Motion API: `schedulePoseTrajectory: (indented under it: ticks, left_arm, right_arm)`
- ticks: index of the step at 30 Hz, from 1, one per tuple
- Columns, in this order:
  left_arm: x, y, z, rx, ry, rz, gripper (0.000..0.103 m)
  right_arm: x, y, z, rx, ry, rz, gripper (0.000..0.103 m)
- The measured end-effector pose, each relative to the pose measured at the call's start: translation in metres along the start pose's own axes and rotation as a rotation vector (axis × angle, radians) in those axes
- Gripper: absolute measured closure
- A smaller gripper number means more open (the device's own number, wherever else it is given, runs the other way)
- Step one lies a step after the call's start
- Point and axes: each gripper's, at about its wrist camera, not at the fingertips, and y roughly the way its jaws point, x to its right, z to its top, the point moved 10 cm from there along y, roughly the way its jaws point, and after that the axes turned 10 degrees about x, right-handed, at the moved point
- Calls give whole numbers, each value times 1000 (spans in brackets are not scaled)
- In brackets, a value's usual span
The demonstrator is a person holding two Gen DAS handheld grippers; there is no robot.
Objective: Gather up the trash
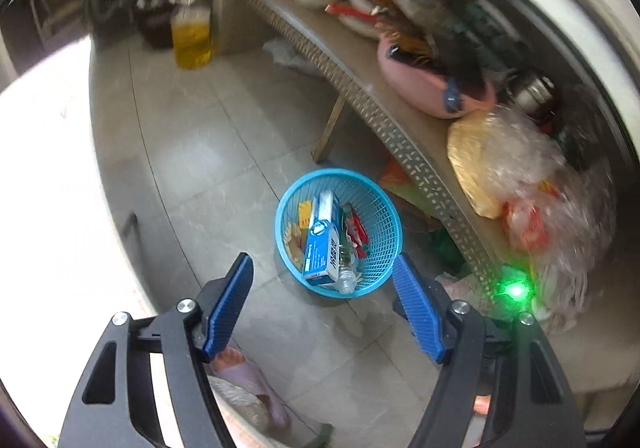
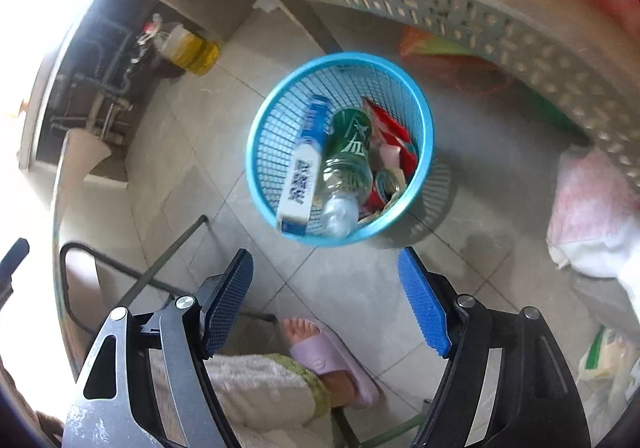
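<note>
A round blue mesh basket (image 1: 384,208) (image 2: 424,120) stands on the tiled floor beside a cluttered shelf. Inside it lie a blue-and-white carton (image 1: 322,248) (image 2: 306,168), a clear plastic bottle (image 1: 346,280) with a green label (image 2: 346,164), and red wrappers (image 2: 390,132). My left gripper (image 1: 324,272) hangs above the basket's near side, open, with nothing between its blue pads. My right gripper (image 2: 326,266) hovers just short of the basket's near rim, also open and empty.
A low shelf with a perforated metal edge (image 1: 380,116) (image 2: 440,8), loaded with bags and bowls, runs along the right. An oil jug (image 1: 191,34) (image 2: 196,48) stands on the floor behind. A person's foot in a pink slipper (image 2: 332,356) is near the grippers.
</note>
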Motion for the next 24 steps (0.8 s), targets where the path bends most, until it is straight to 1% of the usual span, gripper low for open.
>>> schedulePoseTrajectory:
  ticks: [2, 7, 9, 12, 16, 17, 21, 23, 24]
  left_arm:
    - [-3, -21, -5, 45, 22, 6, 30]
    - [-14, -66, -17, 142, 31, 42, 26]
    - [-19, -87, -23, 188, 32, 52, 23]
    - [-28, -121, -32, 265, 28, 71, 16]
    - [-41, -165, -47, 365, 24, 111, 7]
    - [-44, -175, -51, 388, 20, 118, 6]
    - [-62, -208, -67, 442, -40, 138, 6]
    - [-78, -226, -78, 478, -93, 171, 6]
    - [-86, -234, -83, 497, -113, 200, 6]
  right_arm:
    - [-9, -14, 1, 34, -47, 6, 28]
    - [-37, -47, 1, 106, -143, 38, 23]
    - [-48, -62, 1, 134, -182, 54, 23]
    - [-69, -87, 4, 200, -253, 75, 20]
    - [-105, -123, 0, 309, -372, 109, 12]
    - [-115, -133, -3, 339, -408, 121, 8]
    - [-146, -165, -18, 458, -538, 107, 8]
    - [-160, -179, -26, 517, -586, 94, 8]
    - [-165, -183, -31, 539, -603, 96, 8]
